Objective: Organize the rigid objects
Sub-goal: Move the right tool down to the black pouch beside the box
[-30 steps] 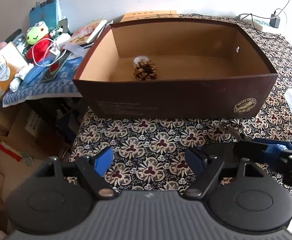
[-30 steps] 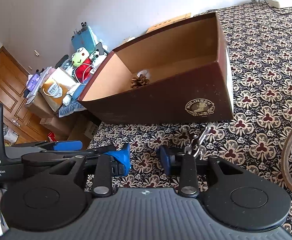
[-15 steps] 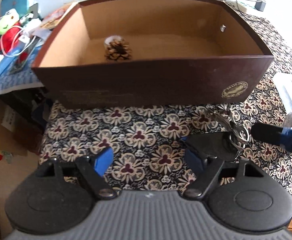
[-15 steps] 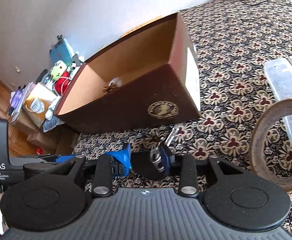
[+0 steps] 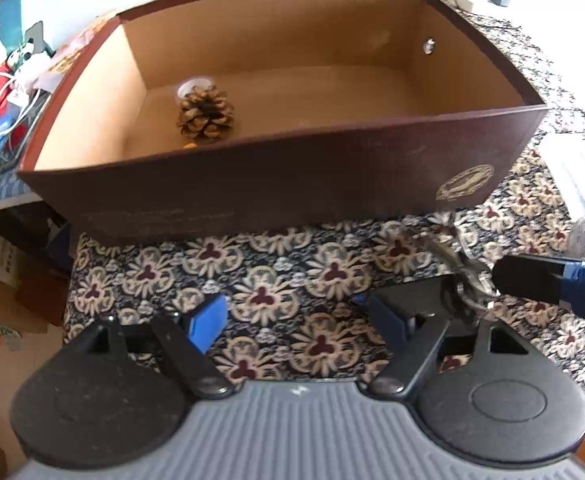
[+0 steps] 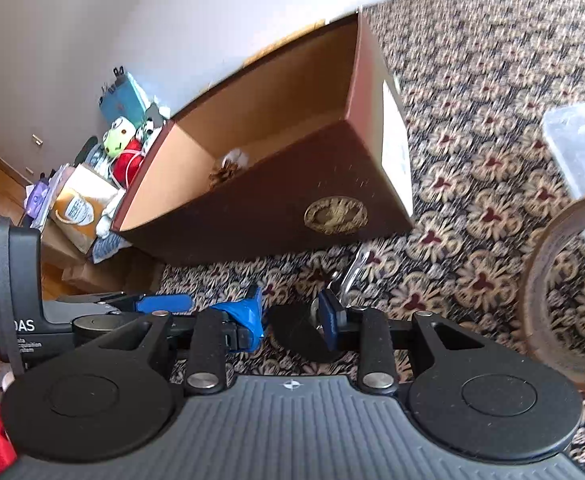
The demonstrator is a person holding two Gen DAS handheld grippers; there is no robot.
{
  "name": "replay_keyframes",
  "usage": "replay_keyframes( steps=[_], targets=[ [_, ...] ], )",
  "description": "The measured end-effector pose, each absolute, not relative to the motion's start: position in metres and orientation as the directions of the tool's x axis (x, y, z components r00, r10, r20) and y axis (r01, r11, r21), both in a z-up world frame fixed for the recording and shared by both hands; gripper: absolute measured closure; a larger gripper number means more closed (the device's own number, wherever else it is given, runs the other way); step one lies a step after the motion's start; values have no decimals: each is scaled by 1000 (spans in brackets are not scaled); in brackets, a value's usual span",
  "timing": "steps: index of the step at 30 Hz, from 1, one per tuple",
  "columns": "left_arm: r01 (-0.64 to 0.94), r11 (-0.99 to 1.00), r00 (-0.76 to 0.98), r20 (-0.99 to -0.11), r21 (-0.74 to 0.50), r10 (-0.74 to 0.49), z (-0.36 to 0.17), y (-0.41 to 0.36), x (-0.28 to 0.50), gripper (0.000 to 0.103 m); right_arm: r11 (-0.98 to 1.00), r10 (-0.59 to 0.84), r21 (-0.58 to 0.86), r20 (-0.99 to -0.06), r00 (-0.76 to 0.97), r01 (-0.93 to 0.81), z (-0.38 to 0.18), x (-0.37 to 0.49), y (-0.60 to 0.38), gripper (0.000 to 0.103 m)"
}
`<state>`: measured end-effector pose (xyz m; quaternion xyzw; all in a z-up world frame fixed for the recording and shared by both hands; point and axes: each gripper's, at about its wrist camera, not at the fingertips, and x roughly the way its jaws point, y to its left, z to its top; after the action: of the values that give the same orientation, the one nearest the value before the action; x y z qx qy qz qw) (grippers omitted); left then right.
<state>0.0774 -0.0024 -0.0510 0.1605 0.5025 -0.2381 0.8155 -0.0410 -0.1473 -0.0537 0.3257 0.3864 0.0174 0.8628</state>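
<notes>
A: So, where does the left gripper [image 5: 298,318] stand?

B: It hangs over the flowered cloth [image 5: 260,276] on the tabletop, in front of the brown cardboard box [image 5: 252,184]. Its blue pads are spread wide, and only the cloth shows between them.

A: And the right gripper [image 6: 292,316]?

B: Its jaws are nearly together and narrowing. Between them sits a flat black disc [image 6: 300,332] with a bunch of metal rings and a clip [image 6: 348,276] at its far end. The right pad looks to be against the metal, but whether both pads press on it cannot be told from these views.

A: Where does that keychain lie?

B: Near the box's front right corner, by the gold oval emblem [image 6: 335,215]. In the left wrist view the right gripper's finger comes in from the right edge and meets the rings there.

A: What is inside the box?

B: A pine cone [image 5: 206,114] towards its left end, with a small white round thing [image 5: 194,85] just behind it.

A: Anything else nearby?

B: A roll of brown tape [image 6: 564,292] stands on edge at the right, and a clear plastic container [image 6: 580,152] lies beyond it.
</notes>
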Motion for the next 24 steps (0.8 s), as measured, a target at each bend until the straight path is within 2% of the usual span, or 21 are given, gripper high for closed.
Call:
replay_keyframes(
  steps=[6,11,15,24],
  targets=[
    [524,852,359,-910,12,-208,-61,18,82,23,801,328,568,-680,656,188,-61,-30,-136,89],
    [540,842,346,-910,-6,-228,-63,21,79,23,816,274,534,-695,665,222,-60,-33,-146,89],
    [600,799,329,-899,-38,-290,-58,8,70,23,819,195,481,-746,637,313,-67,-38,-162,88],
    [712,694,232,-897,-108,-377,-60,-24,49,23,766,269,568,-709,652,301,-74,-36,-170,87]
  ],
)
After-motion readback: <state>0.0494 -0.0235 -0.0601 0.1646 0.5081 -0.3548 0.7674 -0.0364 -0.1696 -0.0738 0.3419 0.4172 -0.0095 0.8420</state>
